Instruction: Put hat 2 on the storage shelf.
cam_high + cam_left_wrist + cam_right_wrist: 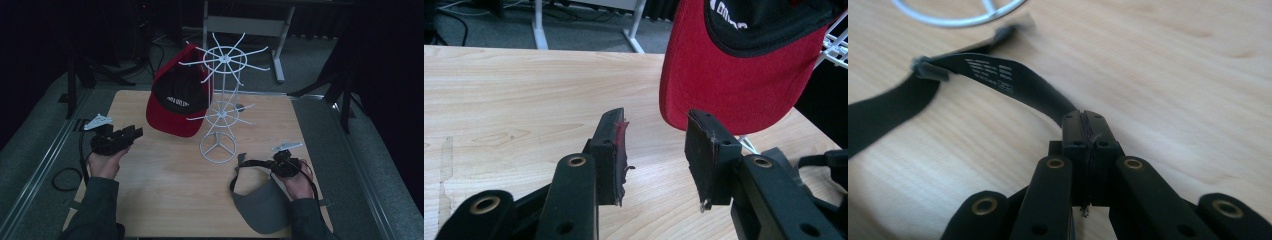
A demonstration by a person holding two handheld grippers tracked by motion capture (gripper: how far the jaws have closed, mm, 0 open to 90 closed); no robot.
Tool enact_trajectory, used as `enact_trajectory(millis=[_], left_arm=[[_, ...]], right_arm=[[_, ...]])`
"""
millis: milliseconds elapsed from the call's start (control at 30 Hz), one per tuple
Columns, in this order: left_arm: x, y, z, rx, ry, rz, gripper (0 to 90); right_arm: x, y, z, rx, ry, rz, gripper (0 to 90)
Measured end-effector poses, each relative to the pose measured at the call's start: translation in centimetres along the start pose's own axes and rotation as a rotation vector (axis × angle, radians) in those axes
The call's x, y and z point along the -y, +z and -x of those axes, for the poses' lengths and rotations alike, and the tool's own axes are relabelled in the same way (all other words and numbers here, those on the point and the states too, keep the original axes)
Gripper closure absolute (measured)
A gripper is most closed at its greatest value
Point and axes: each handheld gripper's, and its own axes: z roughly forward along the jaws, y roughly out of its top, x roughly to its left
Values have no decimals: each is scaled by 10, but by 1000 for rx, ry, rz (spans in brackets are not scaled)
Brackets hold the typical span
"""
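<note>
Overhead, right gripper (1084, 131) pinches visor strap (998, 75); left gripper (655, 150) gapes above wooden table (165, 195).

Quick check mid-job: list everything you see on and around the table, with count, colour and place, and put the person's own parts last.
Table: one, light wood, centre of the high view.
Hat rack: one, white wire, two spoked tiers on a ring base, standing mid-table.
Red cap: one, red brim with black crown and white lettering, hanging on the rack's left side.
Grey visor: one, grey brim with black strap, lying at the near right of the table.
Strap: one, black with small white print, leading into the right gripper's shut jaws.
Frame legs: white, on the floor behind the table.
Left gripper: one, black, jaws open, nothing between them, near the red brim.
Right gripper: one, black, shut on the strap.
</note>
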Motion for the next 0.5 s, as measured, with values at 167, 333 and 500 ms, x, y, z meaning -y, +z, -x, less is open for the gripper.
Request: enact_trajectory(millis=[167, 333, 500], left_arm=[[0, 1, 1, 3, 2, -2, 605], [-1, 2, 1, 1, 4, -5, 605], [-1, 2, 1, 1, 3, -4, 605]], right_arm=[[0, -7, 10, 53, 15, 15, 894], [2, -8, 19, 68, 37, 17, 893], [3, 2, 22, 45, 34, 0, 826]])
